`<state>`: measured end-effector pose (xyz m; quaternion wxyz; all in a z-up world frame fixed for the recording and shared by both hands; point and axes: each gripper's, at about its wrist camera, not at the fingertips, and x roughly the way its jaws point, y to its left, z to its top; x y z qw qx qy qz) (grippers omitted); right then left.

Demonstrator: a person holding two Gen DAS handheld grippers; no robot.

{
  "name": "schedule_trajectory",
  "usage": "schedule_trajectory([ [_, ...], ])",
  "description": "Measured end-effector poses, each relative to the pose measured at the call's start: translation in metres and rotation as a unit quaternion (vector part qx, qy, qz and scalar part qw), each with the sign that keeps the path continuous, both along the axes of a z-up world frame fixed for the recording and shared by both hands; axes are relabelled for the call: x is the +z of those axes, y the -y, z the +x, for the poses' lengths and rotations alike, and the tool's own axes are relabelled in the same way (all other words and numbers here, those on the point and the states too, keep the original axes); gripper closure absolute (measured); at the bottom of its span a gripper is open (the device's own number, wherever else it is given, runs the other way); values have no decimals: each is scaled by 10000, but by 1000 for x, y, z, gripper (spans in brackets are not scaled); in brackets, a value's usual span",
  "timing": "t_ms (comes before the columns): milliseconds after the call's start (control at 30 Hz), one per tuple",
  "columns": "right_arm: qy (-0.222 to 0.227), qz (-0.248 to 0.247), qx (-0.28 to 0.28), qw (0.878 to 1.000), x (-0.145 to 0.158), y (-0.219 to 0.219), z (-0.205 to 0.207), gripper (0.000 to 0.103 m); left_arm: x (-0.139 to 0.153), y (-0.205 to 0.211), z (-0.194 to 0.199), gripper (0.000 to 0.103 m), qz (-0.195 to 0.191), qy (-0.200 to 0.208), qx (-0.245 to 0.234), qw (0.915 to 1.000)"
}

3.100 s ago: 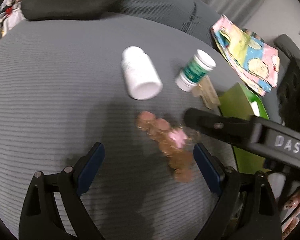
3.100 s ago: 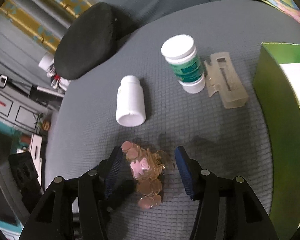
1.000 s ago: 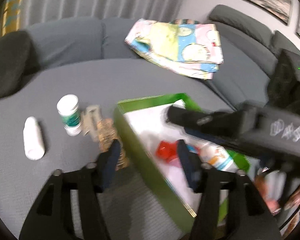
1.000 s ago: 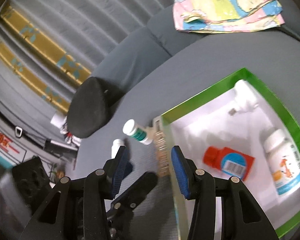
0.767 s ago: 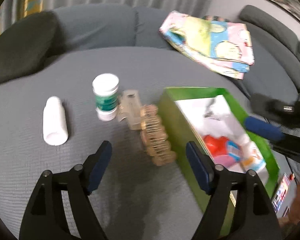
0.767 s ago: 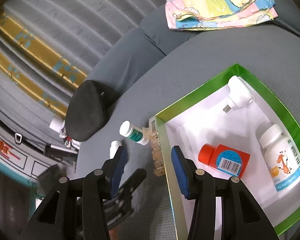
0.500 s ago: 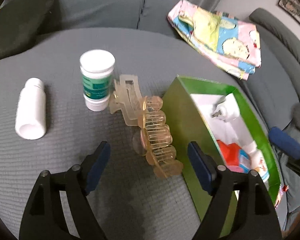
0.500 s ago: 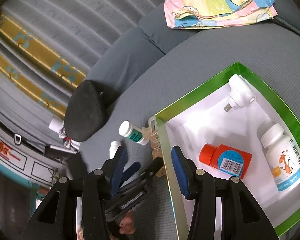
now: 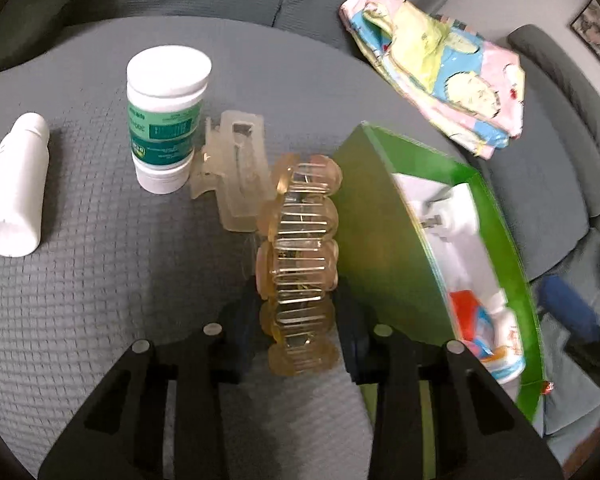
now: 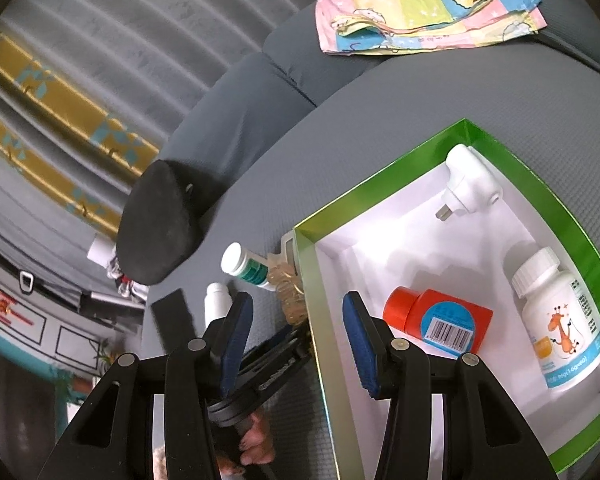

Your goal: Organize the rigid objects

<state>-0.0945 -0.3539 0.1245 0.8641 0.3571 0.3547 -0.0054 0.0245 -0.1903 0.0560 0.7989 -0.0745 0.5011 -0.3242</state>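
Note:
My left gripper (image 9: 298, 322) is shut on an amber scalloped hair clip (image 9: 300, 264) lying on the grey cushion against the green box's wall (image 9: 376, 240). A clear hair clip (image 9: 236, 172), a green-labelled white bottle (image 9: 166, 116) and a lying white bottle (image 9: 14, 184) are to its left. My right gripper (image 10: 296, 344) is open and empty, high above the box's left wall (image 10: 318, 320). The box holds a red bottle (image 10: 440, 322), a white giraffe bottle (image 10: 556, 320) and a white plug (image 10: 468, 184).
A folded pastel cloth (image 9: 436, 68) lies on the sofa behind the box, also in the right wrist view (image 10: 428, 4). A black round cushion (image 10: 160, 224) sits at the far left. Grey sofa backrests ring the cushion.
My left gripper has moved in and closed on the amber hair clip, which was earlier lying free between open jaws. The right gripper has held its place above the box.

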Motion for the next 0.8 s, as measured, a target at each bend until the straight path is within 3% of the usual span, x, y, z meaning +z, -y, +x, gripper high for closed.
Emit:
schedule_trajectory([
  [100, -27, 30, 116, 9999, -2, -4, 4, 54, 19, -4, -14, 69, 181, 486, 68, 9986],
  [300, 105, 50, 337, 9994, 1, -13, 4, 54, 57, -7, -38, 69, 79, 1093, -113, 9939],
  [533, 422, 49, 334, 9985, 12, -7, -9, 54, 80, 15, -61, 69, -104, 1390, -548, 9887],
  [800, 554, 97, -59, 9984, 16, 17, -28, 54, 93, 55, -83, 69, -178, 1562, -1083, 9816],
])
